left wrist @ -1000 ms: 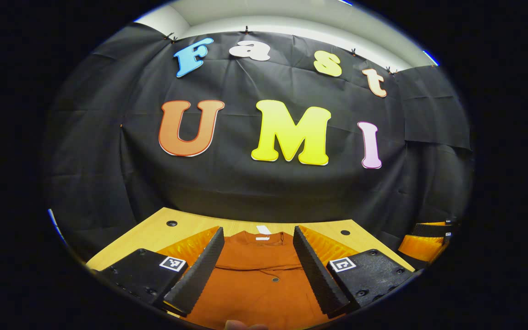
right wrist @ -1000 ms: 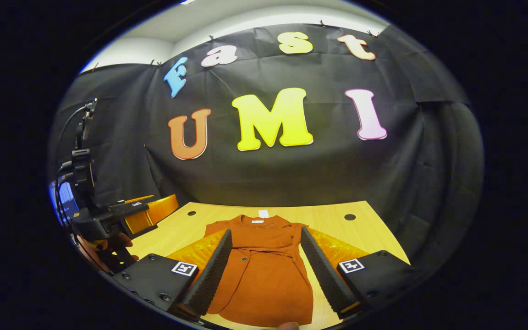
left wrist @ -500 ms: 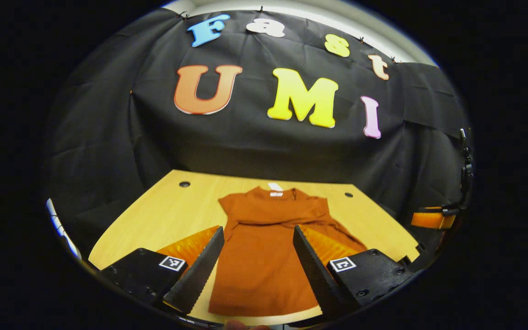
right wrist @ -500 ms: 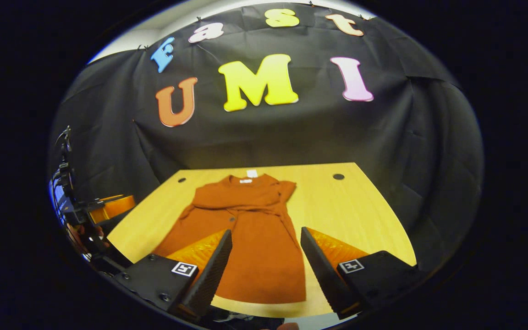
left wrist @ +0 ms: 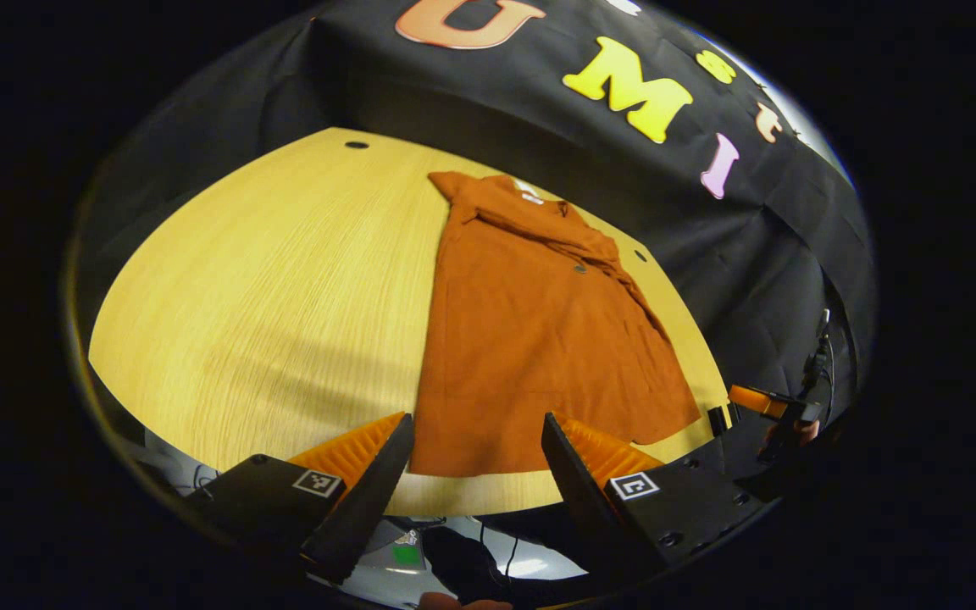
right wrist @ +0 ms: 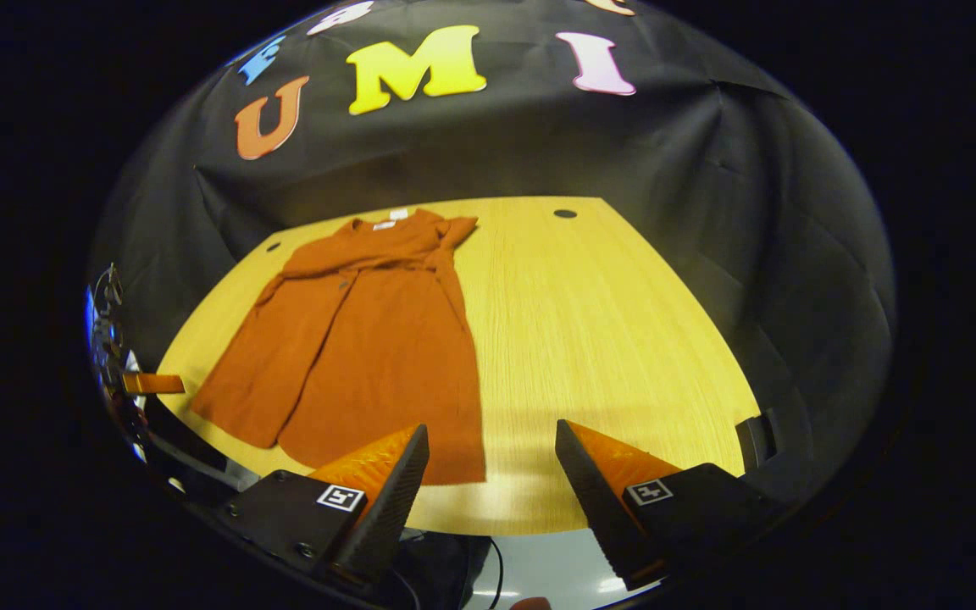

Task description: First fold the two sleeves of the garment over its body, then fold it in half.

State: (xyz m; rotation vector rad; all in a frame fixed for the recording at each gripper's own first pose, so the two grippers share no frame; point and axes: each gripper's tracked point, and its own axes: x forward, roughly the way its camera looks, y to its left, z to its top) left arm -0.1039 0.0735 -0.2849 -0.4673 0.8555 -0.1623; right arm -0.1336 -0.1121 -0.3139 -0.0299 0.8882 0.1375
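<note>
Both rigs look the same: the left gripper and right gripper each have chunky black blocks with small screws, a little square black-and-white marker tag on each block, and wedge-shaped fingers with ridged, toothy inner faces, ribbed on the outer side.

the left gripper hung above the near edge of the wooden table, its fingers spread apart with nothing between them. the rust-orange garment lay flat at about 1 o'clock from the fingers, collar toward 12 o'clock, hem just past the fingertips. at 3 o'clock, off the table's corner, the other gripper showed small, its fingers unclear.
</note>
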